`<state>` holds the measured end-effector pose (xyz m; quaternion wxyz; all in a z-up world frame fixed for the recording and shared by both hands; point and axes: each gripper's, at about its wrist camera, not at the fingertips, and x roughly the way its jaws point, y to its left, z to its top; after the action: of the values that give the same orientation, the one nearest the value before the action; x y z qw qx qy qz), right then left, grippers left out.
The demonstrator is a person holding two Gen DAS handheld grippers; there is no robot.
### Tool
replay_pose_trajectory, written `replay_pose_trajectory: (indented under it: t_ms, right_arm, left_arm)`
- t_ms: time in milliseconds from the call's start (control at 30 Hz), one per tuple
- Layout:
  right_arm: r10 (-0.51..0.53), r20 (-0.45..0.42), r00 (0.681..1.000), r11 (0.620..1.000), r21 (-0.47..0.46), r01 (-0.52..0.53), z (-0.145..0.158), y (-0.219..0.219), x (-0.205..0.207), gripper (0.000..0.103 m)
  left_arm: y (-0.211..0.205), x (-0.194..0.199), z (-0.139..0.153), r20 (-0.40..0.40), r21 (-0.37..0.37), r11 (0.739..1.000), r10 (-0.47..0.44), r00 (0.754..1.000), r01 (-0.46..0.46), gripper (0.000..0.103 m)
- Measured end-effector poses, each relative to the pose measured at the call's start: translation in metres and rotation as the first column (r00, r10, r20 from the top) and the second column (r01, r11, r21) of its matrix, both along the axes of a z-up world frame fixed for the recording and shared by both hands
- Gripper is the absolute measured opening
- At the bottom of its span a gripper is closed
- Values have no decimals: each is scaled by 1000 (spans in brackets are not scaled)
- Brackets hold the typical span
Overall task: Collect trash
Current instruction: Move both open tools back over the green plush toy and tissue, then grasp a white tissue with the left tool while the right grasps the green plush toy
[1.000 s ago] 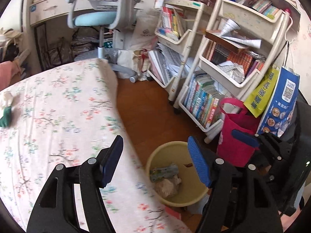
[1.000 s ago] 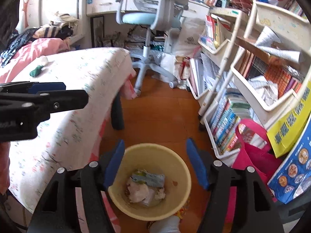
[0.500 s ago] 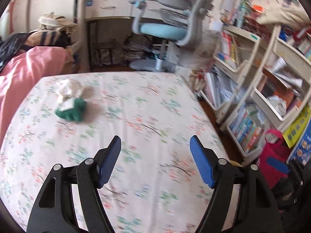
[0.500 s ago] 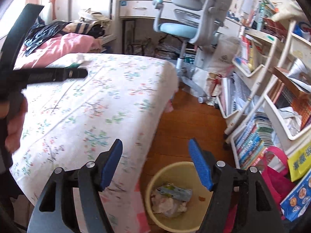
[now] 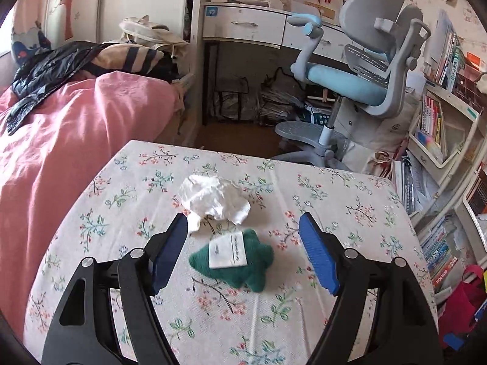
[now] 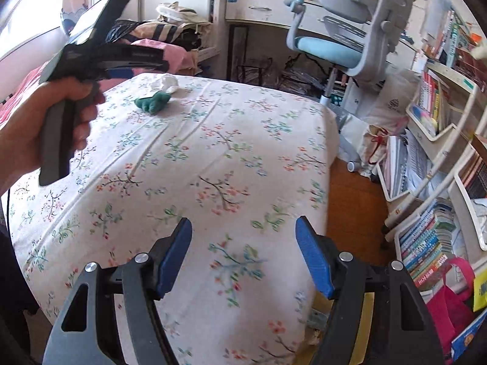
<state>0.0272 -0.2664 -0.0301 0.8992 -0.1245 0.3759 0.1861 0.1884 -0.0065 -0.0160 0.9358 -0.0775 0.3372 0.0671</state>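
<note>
A crumpled white tissue point(image 5: 213, 199) lies on the flowered tablecloth point(image 5: 334, 206), with a green plush scrap point(image 5: 234, 258) bearing a white label just in front of it. My left gripper point(image 5: 242, 217) hangs open above both of them; the green scrap sits between its blue pads point(image 5: 318, 258), which touch nothing. My right gripper point(image 6: 242, 221) is open and empty over the near right part of the table. In the right wrist view the tissue point(image 6: 166, 83) and green scrap point(image 6: 152, 102) lie far off, under the left gripper point(image 6: 143, 67), which a hand point(image 6: 30, 127) holds.
A sliver of the yellow trash bin point(image 6: 369, 307) shows below the table's right edge. Pink bedding point(image 5: 61, 152) lies left of the table. A blue office chair point(image 5: 350, 85) stands behind it. Bookshelves point(image 6: 432, 197) and a red bag point(image 6: 450, 301) line the right side.
My left gripper swung from above the bin across the table to the tissue and green scrap. My right gripper left the bin and now hovers over the tablecloth. Both stayed open.
</note>
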Motion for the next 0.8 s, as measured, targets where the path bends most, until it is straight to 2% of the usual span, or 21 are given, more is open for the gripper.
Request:
replay_pose_trajectory:
  t_ms: [267, 533, 667, 700, 733, 800]
  right_arm:
    - [46, -41, 998, 999, 23, -45, -1, 25, 10, 68]
    - [104, -37, 994, 995, 0, -104, -3, 41, 2, 68]
    - [98, -54, 994, 995, 5, -98, -5, 40, 4, 68]
    - [97, -55, 994, 995, 5, -97, -5, 40, 4, 68]
    - [96, -55, 994, 995, 5, -96, -5, 40, 5, 68]
    - [98, -52, 994, 995, 3, -98, -4, 40, 4, 68]
  left_arm:
    - [20, 51, -5, -31, 54, 999, -6, 999, 7, 72]
    - [32, 99, -28, -160, 68, 997, -36, 987, 47, 72]
    - [22, 107, -50, -225, 67, 994, -72, 972, 89, 72]
    - [18, 107, -53, -224, 91, 991, -75, 972, 98, 72]
    - [14, 106, -53, -225, 95, 989, -92, 970, 116, 70]
    - [9, 103, -53, -225, 82, 986, -121, 967, 143, 60]
